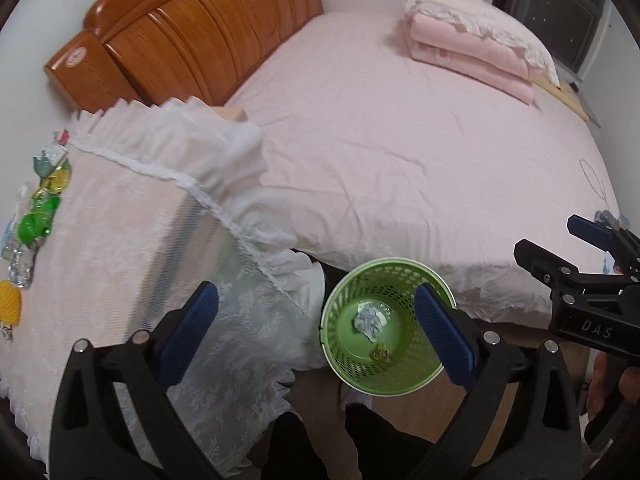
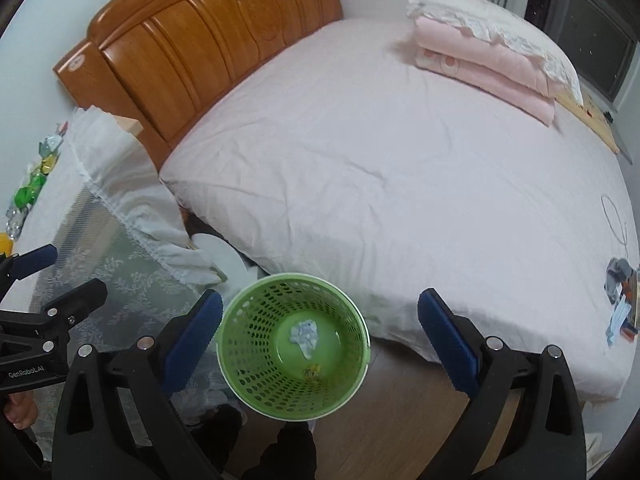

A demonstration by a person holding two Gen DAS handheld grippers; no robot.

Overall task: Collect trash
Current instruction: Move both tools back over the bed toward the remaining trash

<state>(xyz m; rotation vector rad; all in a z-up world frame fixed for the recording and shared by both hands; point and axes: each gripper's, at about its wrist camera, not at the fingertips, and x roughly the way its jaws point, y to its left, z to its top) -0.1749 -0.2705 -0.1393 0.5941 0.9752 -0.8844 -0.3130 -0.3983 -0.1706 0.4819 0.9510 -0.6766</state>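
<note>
Both tools, left tool (image 1: 316, 336) and right tool (image 2: 320, 338), are spread wide, holding nothing. I see wrappers (image 1: 40, 216) along the bench's (image 1: 120, 240) far left edge. They're light and crinkly; I'd pinch a twisted end.

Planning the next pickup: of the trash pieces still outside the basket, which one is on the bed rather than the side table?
The grey-blue crumpled wrapper on the pink bed sheet, near its right edge. The other wrappers lie in a row along the lace-covered side table.
</note>
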